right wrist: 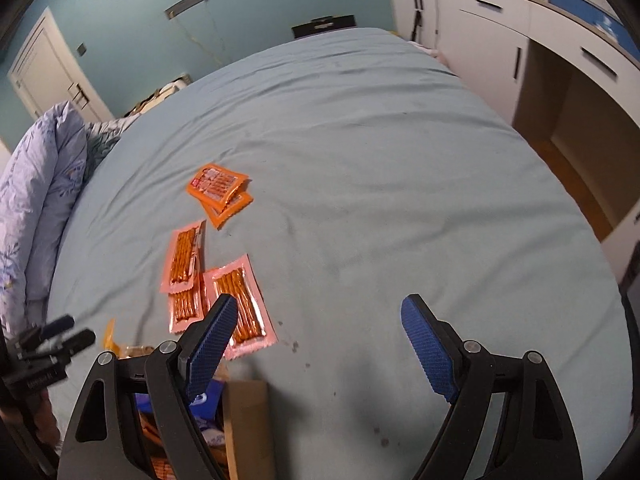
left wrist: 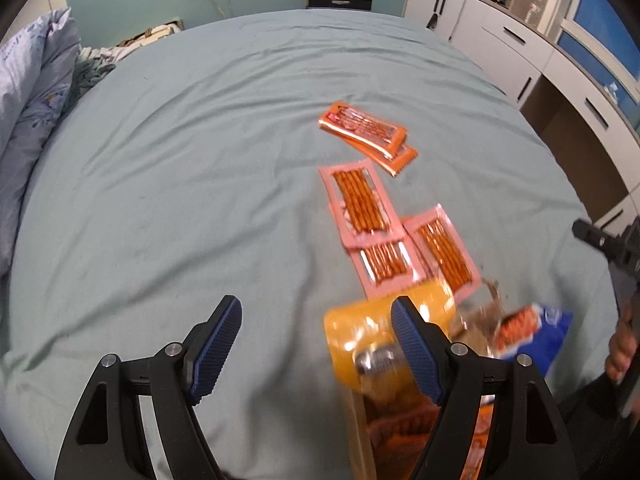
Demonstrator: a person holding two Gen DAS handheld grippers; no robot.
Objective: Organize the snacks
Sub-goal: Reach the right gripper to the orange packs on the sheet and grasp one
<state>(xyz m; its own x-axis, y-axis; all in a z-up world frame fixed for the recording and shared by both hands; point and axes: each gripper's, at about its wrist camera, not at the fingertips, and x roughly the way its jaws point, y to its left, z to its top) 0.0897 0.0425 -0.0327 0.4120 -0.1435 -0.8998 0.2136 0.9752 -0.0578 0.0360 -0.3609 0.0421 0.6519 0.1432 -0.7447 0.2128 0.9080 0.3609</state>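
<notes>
both grippers (left wrist: 316, 344) (right wrist: 316, 344) spread wide, empty; pink snack packets (right wrist: 240, 308) look light, flat, slippery; pinch an edge

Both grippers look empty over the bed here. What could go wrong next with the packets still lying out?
1. The pink pretzel-stick packets overlap, so a pinch from the open right gripper may lift two or drag a neighbour.
2. The packets lie flat on the wrinkled sheet; the fingers might catch fabric instead.
3. The cardboard box already looks crowded, with the yellow bag beside the open left gripper; another packet may slide out.
</notes>
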